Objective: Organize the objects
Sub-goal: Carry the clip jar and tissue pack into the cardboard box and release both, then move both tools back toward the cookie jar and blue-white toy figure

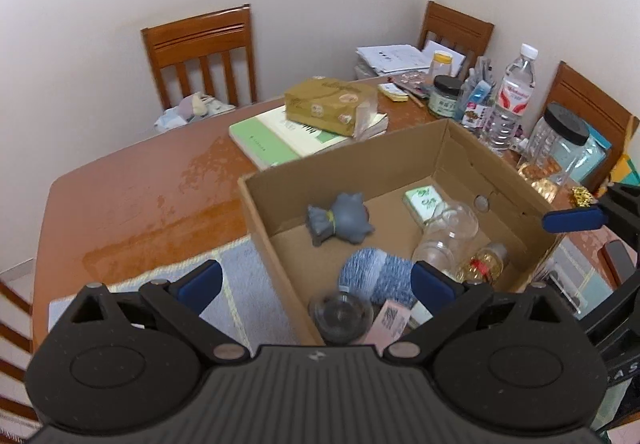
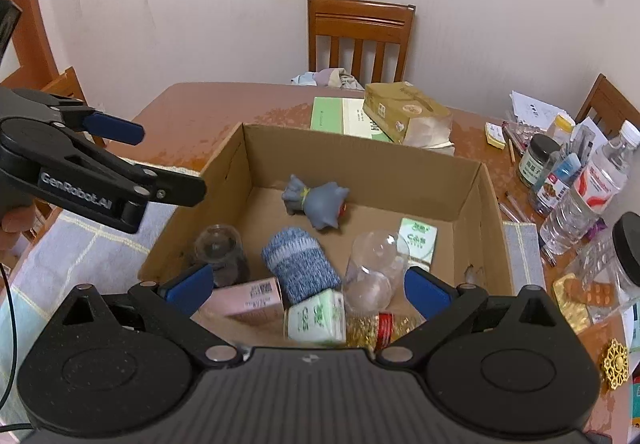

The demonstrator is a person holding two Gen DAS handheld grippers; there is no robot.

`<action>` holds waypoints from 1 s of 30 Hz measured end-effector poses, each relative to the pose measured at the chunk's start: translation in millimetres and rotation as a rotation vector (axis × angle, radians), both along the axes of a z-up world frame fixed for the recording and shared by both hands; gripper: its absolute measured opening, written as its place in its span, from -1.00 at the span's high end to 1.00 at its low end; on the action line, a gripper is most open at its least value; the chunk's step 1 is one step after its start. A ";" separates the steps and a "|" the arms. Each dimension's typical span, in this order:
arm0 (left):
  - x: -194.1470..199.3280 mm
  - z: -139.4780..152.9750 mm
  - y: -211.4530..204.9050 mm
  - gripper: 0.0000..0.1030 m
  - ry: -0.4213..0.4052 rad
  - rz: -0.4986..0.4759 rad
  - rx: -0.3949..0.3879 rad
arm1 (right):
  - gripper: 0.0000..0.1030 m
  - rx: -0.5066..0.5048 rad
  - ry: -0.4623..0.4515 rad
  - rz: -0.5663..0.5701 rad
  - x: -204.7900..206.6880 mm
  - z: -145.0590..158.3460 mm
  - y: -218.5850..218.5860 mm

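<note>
Wooden counter (image 1: 132,199) carries the cardboard box (image 1: 460,147); left tongs (image 1: 318,284) gape wide and empty over its near-left corner, blue knit roll (image 1: 376,276) just ahead. Right view: right tongs (image 2: 308,286) wide, empty, above the roll (image 2: 298,264), its long axis running away from them.

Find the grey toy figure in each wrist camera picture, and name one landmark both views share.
Left wrist view: the grey toy figure lies in the cardboard box, centre of the picture, towards the far wall.
Right wrist view: it lies centre, just above the middle, near the far wall.
Shared landmark: the blue knitted roll just nearer the camera.
</note>
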State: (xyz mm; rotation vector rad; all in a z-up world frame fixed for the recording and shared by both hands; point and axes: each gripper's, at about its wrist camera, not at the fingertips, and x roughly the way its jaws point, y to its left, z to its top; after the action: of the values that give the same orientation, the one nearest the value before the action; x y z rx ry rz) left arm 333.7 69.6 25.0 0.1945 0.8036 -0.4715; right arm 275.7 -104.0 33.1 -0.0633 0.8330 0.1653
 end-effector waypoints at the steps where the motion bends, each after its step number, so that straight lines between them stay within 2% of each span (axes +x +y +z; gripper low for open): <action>1: -5.1 -3.1 0.9 -0.95 0.002 0.004 -0.003 | -1.00 -0.007 -0.008 0.004 -4.4 -3.3 -0.1; 4: -19.9 -11.6 2.7 -0.95 0.023 0.020 0.012 | -1.00 -0.031 0.001 -0.033 -17.9 -14.4 -0.2; 9: -43.7 -16.0 3.9 -0.95 0.007 0.016 0.029 | -1.00 -0.040 0.014 -0.050 -42.8 -29.5 0.1; 18: -77.1 -24.0 13.4 -0.95 0.045 0.071 -0.095 | -1.00 -0.059 0.020 -0.106 -82.0 -48.2 -4.0; 26: -102.2 -48.3 2.3 -0.95 0.040 0.061 -0.010 | -1.00 -0.053 0.068 -0.186 -101.6 -63.0 -18.9; 30: -110.1 -57.2 -2.3 -0.95 0.067 0.042 -0.011 | -1.00 -0.068 0.072 -0.234 -111.5 -63.9 -25.5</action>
State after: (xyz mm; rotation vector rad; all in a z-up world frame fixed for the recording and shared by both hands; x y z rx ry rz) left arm 223.6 67.3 -32.2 0.1524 0.8686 -0.4442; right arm 164.2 -129.6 -30.8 -0.0239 0.9108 -0.0812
